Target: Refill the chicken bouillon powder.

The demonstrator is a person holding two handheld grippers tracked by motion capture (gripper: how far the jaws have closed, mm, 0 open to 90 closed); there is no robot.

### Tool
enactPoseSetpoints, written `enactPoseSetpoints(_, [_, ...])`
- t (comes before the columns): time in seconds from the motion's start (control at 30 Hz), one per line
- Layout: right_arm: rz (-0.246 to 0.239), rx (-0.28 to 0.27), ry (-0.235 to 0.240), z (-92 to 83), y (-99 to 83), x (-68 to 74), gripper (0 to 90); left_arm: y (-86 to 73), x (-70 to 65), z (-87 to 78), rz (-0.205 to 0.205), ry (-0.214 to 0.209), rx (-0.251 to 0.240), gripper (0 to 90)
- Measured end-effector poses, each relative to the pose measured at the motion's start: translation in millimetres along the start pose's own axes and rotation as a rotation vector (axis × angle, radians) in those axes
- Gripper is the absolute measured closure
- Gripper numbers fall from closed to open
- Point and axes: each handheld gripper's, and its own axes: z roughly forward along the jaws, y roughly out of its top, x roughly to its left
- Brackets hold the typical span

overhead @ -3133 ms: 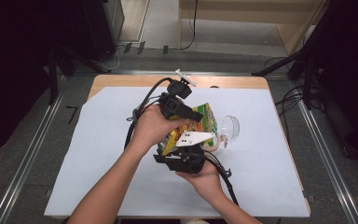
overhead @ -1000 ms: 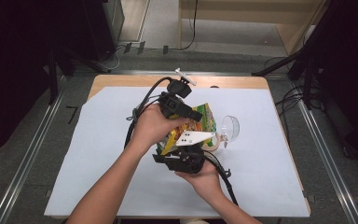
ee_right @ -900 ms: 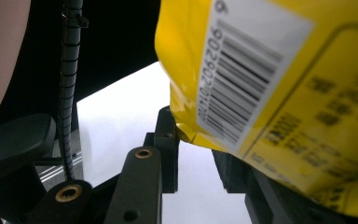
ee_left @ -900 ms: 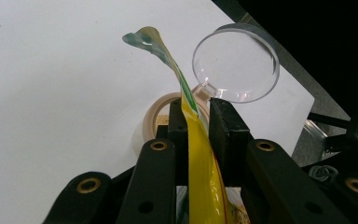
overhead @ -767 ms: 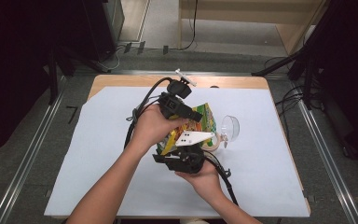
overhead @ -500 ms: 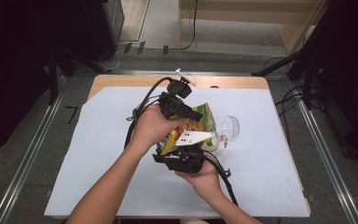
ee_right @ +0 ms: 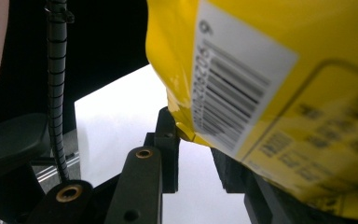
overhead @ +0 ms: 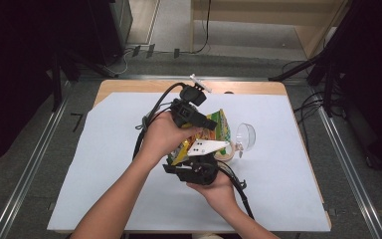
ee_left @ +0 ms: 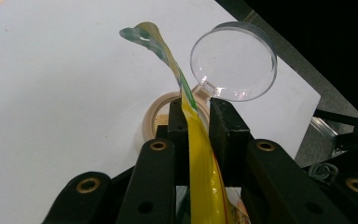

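While both hands hover above the middle of the white-covered table (overhead: 104,164), a person holds a yellow snack packet (overhead: 218,127) between two hand-held grippers. Seen from the high view, the left gripper (overhead: 199,119) comes in from above the packet and the right gripper (overhead: 199,167) from below it, the packet stretched between them off the table.

Along the left gripper (ee_left: 198,119) in its own view, the two black jaws stand narrow and pinch the packet's thin sealed edge (ee_left: 186,107), which rises upright between the pads and curls over at its green-tinted tip. Behind it, on the white sheet, sit a beige ring-shaped roll (ee_left: 156,119) and a clear round lid (ee_left: 235,63) standing on edge, just beside each other.

From the right gripper view, the right gripper (ee_right: 196,135) has its jaws close together at the packet's lower corner (ee_right: 186,130), next to a white barcode label (ee_right: 228,84); the right-hand jaw is largely hidden behind the packet, so whether the pads press the foil cannot be told for certain. A ribbed black cable (ee_right: 56,93) runs down the left of that view.
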Motion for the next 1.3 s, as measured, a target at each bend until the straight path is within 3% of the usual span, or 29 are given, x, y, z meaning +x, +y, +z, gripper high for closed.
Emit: enactPoseSetpoints(1.3, [-0.007, -0.007, 0.008, 0.9, 0.6, 2.6, 74.4, -1.5, -1.4, -3.2, 0.003, 0.006, -0.001, 79.1])
